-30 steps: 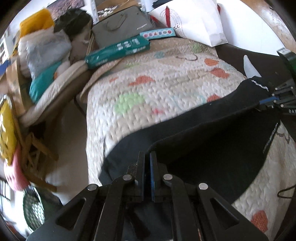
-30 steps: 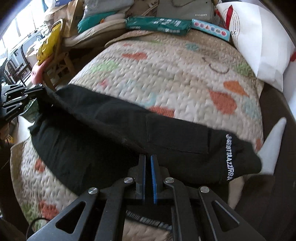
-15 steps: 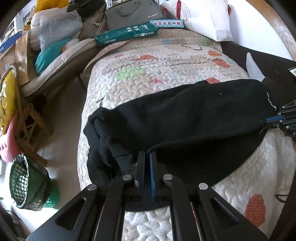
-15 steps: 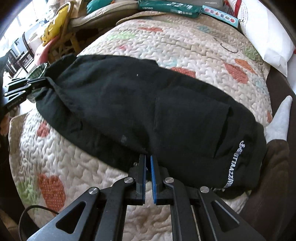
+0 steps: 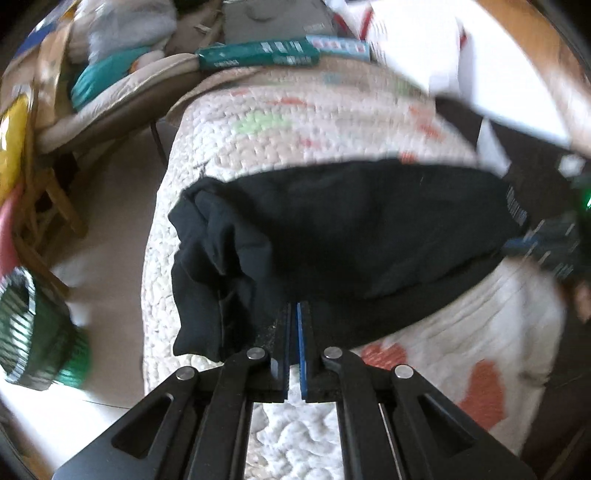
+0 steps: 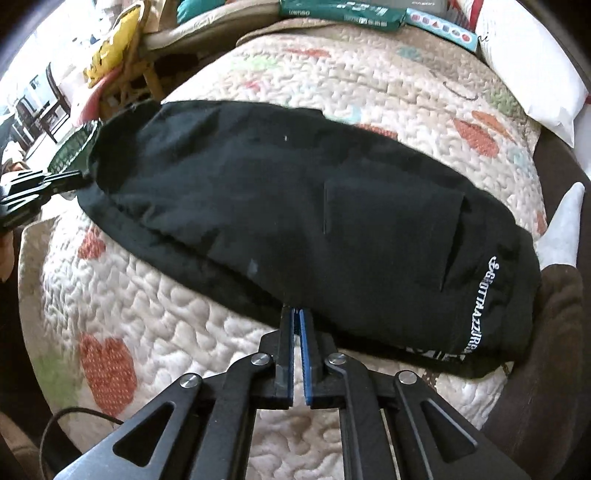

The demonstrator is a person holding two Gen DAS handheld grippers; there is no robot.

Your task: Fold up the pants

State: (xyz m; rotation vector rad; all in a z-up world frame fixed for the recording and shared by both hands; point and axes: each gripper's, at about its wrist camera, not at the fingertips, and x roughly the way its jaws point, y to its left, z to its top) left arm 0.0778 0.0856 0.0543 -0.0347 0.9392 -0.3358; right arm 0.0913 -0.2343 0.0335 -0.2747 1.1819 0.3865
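The black pants [image 6: 295, 214] lie folded lengthwise across the quilted bed [image 6: 207, 325], with white lettering near the right end. In the left wrist view the pants [image 5: 351, 229] stretch across the quilt [image 5: 288, 140], bunched at the left end. My left gripper [image 5: 294, 308] is shut on the near edge of the pants; it also shows in the right wrist view [image 6: 74, 177] at the pants' left end. My right gripper [image 6: 296, 313] is shut on the pants' near edge; it shows blurred at the right in the left wrist view [image 5: 517, 243].
A white pillow [image 6: 532, 66] lies at the bed's far right. Long green boxes [image 6: 340, 14] lie at the head of the bed. A green mesh basket [image 5: 33, 332] stands on the floor left of the bed, by a cluttered wooden chair [image 5: 48, 206].
Both grippers pulled the pants' lifted edge toward the near side of the bed and lowered it. The pants now lie flatter on the quilt. The left view is blurred by motion.
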